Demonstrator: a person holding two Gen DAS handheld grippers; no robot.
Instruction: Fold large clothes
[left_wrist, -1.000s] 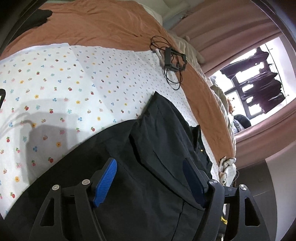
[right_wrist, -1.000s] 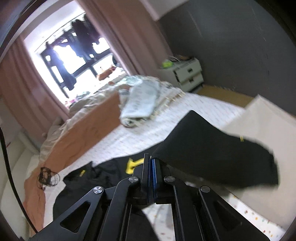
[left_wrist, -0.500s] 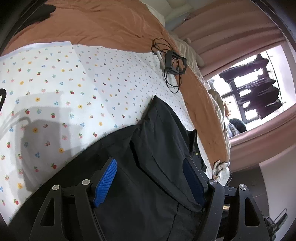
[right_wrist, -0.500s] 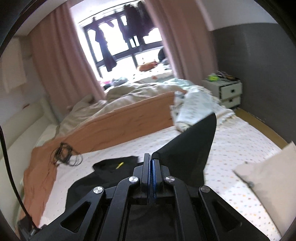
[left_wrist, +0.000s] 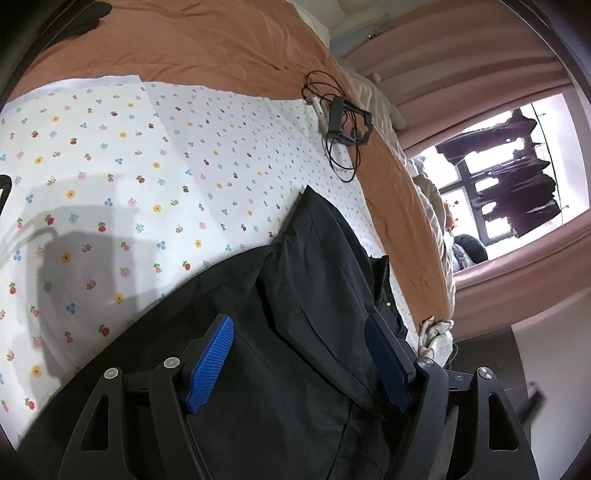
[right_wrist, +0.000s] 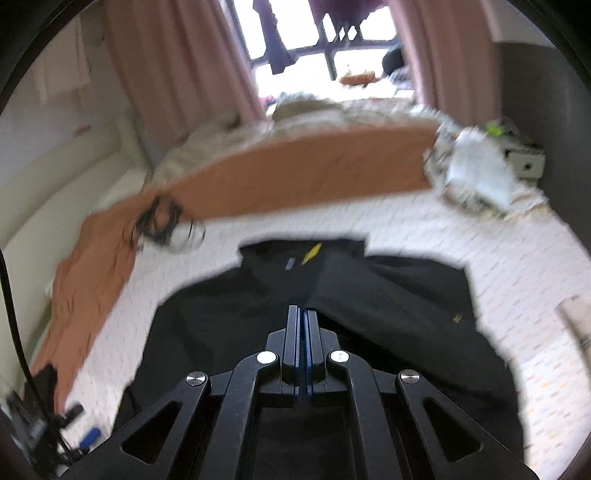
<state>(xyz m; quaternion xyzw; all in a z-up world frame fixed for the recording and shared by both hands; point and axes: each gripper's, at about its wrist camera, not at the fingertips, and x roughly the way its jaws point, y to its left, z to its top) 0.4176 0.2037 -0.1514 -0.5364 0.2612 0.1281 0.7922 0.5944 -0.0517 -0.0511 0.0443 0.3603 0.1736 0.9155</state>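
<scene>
While the black garment (left_wrist: 295, 332) lies creased on the flower-print sheet (left_wrist: 110, 166):
Left gripper (left_wrist: 299, 363) gapes, ribbed blue pads (left_wrist: 212, 362) apart; right gripper (right_wrist: 303, 325) pinches a fabric fold.

A floral-print sheet (left_wrist: 122, 177) is spread over the bed, bordered by an orange blanket (left_wrist: 192, 48). A tangle of black cables (left_wrist: 341, 125) is laid where the two meet. Pink curtains (right_wrist: 184, 70) are hung beside a bright window (right_wrist: 314, 33). Crumpled pale laundry (right_wrist: 476, 170) is heaped near a white nightstand (right_wrist: 526, 160).
</scene>
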